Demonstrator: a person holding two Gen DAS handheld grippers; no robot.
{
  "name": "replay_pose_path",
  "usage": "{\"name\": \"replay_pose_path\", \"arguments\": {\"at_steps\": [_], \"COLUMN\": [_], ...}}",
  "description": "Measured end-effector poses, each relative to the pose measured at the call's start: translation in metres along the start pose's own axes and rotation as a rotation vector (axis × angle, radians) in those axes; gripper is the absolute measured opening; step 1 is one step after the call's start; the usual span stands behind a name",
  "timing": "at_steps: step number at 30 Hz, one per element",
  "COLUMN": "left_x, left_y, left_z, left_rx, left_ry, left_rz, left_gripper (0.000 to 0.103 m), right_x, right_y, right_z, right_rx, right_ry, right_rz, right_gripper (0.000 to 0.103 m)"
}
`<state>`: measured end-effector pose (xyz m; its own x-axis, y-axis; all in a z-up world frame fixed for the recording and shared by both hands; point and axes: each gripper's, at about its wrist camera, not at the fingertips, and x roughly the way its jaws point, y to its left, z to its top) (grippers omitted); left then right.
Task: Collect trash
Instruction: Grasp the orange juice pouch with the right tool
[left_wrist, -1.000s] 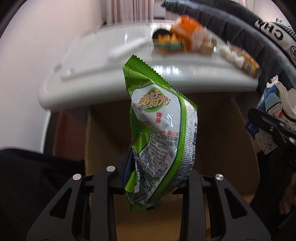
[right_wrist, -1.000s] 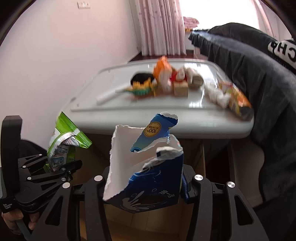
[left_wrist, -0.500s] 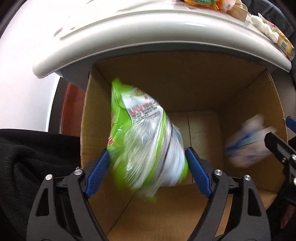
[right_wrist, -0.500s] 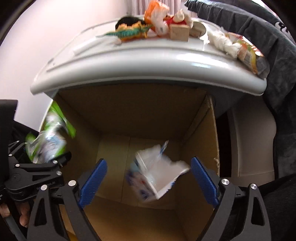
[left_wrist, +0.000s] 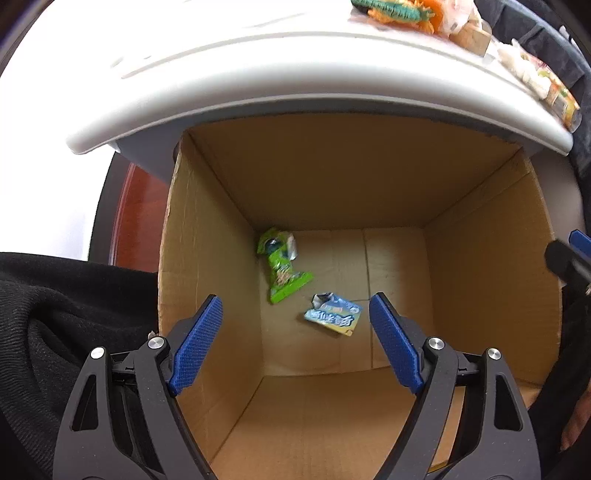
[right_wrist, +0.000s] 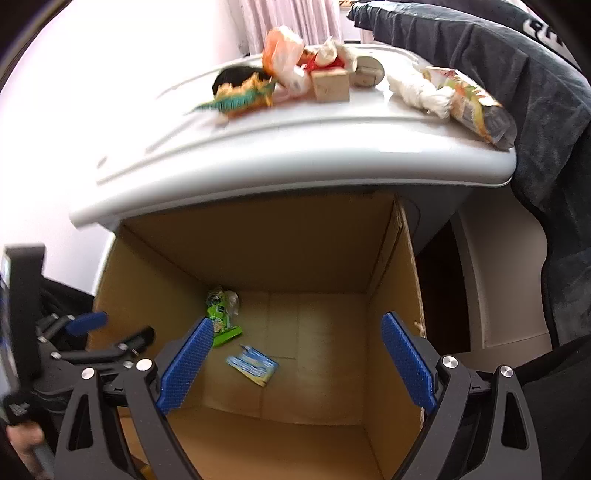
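Note:
A green snack bag (left_wrist: 282, 264) and a torn blue carton (left_wrist: 332, 315) lie on the floor of an open cardboard box (left_wrist: 207, 236). They also show in the right wrist view, the green bag (right_wrist: 220, 318) beside the blue carton (right_wrist: 253, 364). My left gripper (left_wrist: 295, 343) is open and empty above the box's near left side. My right gripper (right_wrist: 297, 363) is open and empty above the box (right_wrist: 391, 273). The left gripper also shows at the left of the right wrist view (right_wrist: 110, 338).
The box stands under the front edge of a white table (right_wrist: 295, 147). On the table lie a toy dinosaur (right_wrist: 240, 98), an orange bag (right_wrist: 282, 55), a wooden block (right_wrist: 330, 85), a white cloth (right_wrist: 421, 94) and a snack packet (right_wrist: 476, 107). Dark clothing (right_wrist: 517, 74) hangs at the right.
Both grippers tilted down over the box and opened. The green bag and the blue carton fell from them and now lie on the box floor.

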<state>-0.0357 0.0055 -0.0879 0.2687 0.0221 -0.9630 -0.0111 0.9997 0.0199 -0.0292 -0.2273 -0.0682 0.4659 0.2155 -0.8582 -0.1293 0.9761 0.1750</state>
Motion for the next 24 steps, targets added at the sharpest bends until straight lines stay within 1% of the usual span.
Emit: {"name": "replay_pose_path", "arguments": {"at_steps": [2,5,9,12,14,15,17,18,20,21,24], "left_x": [-0.006,-0.021,-0.039,-0.048,-0.046,-0.045,-0.039,-0.035,-0.032,-0.031,-0.028], "left_y": [-0.005,-0.012,-0.023,-0.030,-0.029,-0.029,-0.027,-0.026,-0.030,-0.030,-0.030], "left_z": [0.001,0.007,0.017,0.027,0.031,0.033,0.035,0.035,0.033,0.033,0.035], "left_rx": [0.006,0.041,0.104,0.131,0.131,0.128,0.121,0.119,0.117,0.117,0.115], "left_ry": [-0.026,-0.081,-0.150,-0.208,-0.217,-0.216,-0.199,-0.186,-0.173,-0.169,-0.171], "left_rz": [-0.010,-0.020,-0.018,-0.010,-0.016,-0.020,-0.031,-0.035,-0.036,-0.037,-0.036], "left_gripper": [0.080,0.080,0.080,0.080,0.080,0.080,0.080,0.080,0.080,0.080,0.080], "right_x": [-0.008,-0.028,-0.054,-0.061,-0.058,-0.053,-0.039,-0.032,-0.015,-0.007,0.013], "right_y": [-0.006,-0.027,-0.065,-0.091,-0.104,-0.113,-0.122,-0.125,-0.135,-0.139,-0.148], "right_z": [0.011,0.039,0.090,0.127,0.148,0.163,0.179,0.185,0.194,0.200,0.213], "right_rx": [0.005,0.021,0.040,0.054,0.066,0.073,0.083,0.089,0.101,0.107,0.125], "right_ry": [-0.023,-0.079,-0.155,-0.178,-0.173,-0.161,-0.128,-0.113,-0.077,-0.055,-0.004], "right_rz": [0.000,-0.011,-0.057,-0.095,-0.113,-0.129,-0.139,-0.142,-0.140,-0.148,-0.140], "right_gripper": [0.090,0.090,0.090,0.090,0.090,0.089,0.085,0.081,0.079,0.076,0.075]}}
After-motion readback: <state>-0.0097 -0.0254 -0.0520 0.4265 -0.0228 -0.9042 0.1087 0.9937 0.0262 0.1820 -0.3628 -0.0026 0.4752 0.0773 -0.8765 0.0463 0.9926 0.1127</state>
